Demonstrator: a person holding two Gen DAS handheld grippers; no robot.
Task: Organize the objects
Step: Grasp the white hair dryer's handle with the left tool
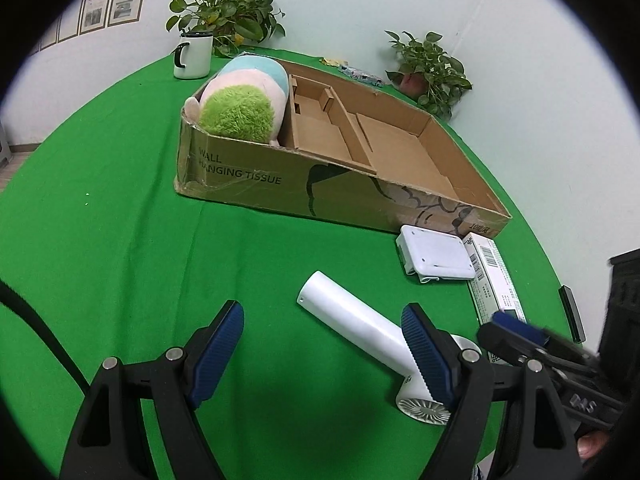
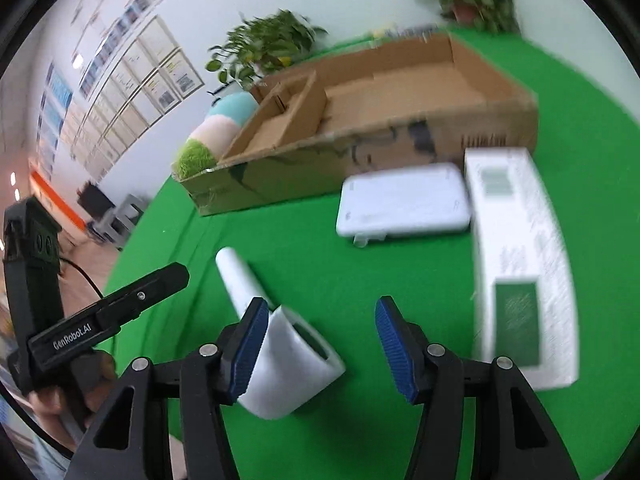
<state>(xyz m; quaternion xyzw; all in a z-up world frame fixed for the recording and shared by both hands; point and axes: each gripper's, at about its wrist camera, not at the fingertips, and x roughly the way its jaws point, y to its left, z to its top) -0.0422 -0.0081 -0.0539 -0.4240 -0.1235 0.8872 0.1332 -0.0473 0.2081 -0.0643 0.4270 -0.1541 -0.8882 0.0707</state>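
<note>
While only the plush toy (image 1: 240, 104) lay inside the cardboard box (image 1: 248, 184), the white hair dryer (image 1: 360, 324), flat white case (image 1: 434, 254) and long packet (image 1: 494, 280) waited just outside it. Both the left gripper (image 1: 324, 356) and right gripper (image 2: 320, 344) stood open, holding nothing.

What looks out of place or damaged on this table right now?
The cardboard box looks worn: its near left corner is crumpled and patched with tape. The hair dryer, white case and long carton lie outside it on the green cloth. Nothing is spilled.
</note>
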